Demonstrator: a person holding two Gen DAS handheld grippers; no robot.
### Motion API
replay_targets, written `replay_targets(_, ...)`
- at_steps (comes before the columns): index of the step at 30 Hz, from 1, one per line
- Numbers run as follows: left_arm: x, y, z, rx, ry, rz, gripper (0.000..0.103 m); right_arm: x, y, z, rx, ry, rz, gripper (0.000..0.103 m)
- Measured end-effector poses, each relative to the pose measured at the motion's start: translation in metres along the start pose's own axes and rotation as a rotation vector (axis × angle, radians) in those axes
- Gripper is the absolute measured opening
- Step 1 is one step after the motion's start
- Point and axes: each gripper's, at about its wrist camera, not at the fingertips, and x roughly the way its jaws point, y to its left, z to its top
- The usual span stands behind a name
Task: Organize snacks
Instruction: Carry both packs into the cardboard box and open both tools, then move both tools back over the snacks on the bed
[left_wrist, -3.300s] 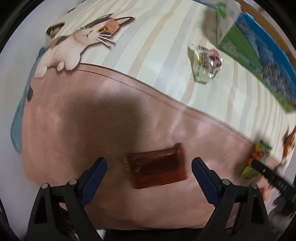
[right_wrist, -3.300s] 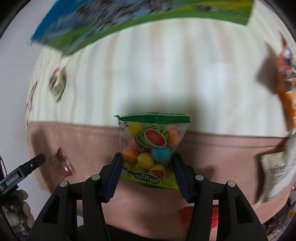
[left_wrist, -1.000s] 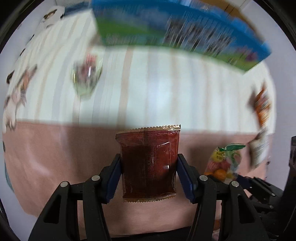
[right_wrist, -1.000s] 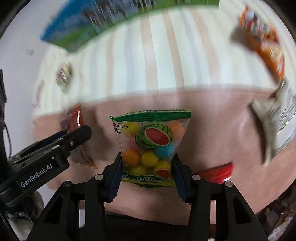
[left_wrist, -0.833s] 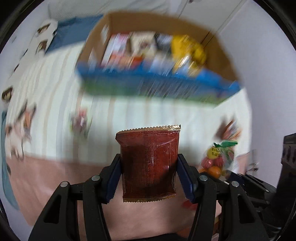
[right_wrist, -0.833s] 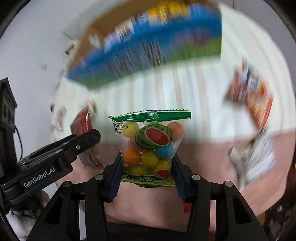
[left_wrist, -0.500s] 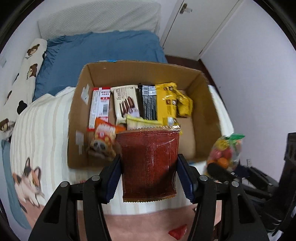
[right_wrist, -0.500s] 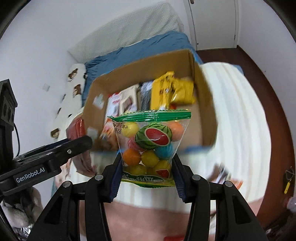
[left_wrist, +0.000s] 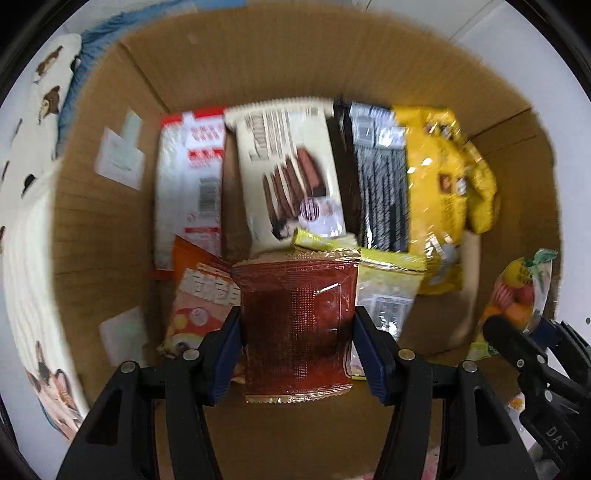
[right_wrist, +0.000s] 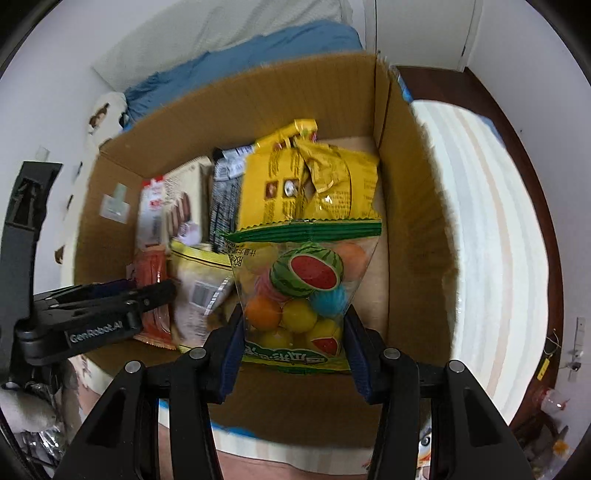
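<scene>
both grippers have travelled from the bedspread, where they hung a second ago, to a position above the open cardboard box (left_wrist: 92, 206), so the transport step looks nearly complete and release is judged to be next. the left gripper (left_wrist: 297, 343) points steeply down, its jaws narrowed and clamped on the two side edges of the dark red sachet (left_wrist: 297, 321), which hangs over the near half of the box. the right gripper (right_wrist: 293, 345) is likewise clamped on the fruit candy bag (right_wrist: 303, 291), over bare floor at the 3 o'clock side. packed snacks fill 10 to 2 o'clock: a white wafer pack (left_wrist: 288, 170), a yellow bag (left_wrist: 443, 184). free floor remains at 6 o'clock and 3 o'clock, which suits both drops.
</scene>
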Motion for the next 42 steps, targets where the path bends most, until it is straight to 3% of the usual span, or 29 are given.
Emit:
replay_targets(9,0.002,-0.003,0.011,0.034,0.014,-0.01,0.056,0.042,0.0,0.0,-0.031,0.133,-0.004,0.054)
replay_targets(13,-0.001,0.003,0.017,-0.013,0.048,-0.011,0.057,0.04,0.003,0.001,-0.019,0.144,0.06,0.078)
replay_targets(15,-0.008,0.008,0.019,-0.032,0.032,-0.015,0.065,0.034,0.007,0.001,-0.018,0.132,0.07,0.084)
replay_targets(18,-0.023,0.012,0.018,-0.037,-0.008,-0.007,0.087,0.025,0.015,0.0,-0.032,0.117,0.063,0.095)
replay_targets(20,-0.033,0.014,0.017,-0.038,-0.029,0.008,0.093,0.02,0.02,-0.002,-0.046,0.097,0.036,0.096)
replay_targets(32,-0.087,0.01,-0.037,-0.005,-0.171,0.023,0.094,-0.035,0.032,-0.032,-0.066,-0.045,-0.022,0.096)
replay_targets(42,-0.127,-0.004,-0.09,0.038,-0.394,0.104,0.094,-0.082,0.035,-0.073,-0.074,-0.212,-0.045,0.096)
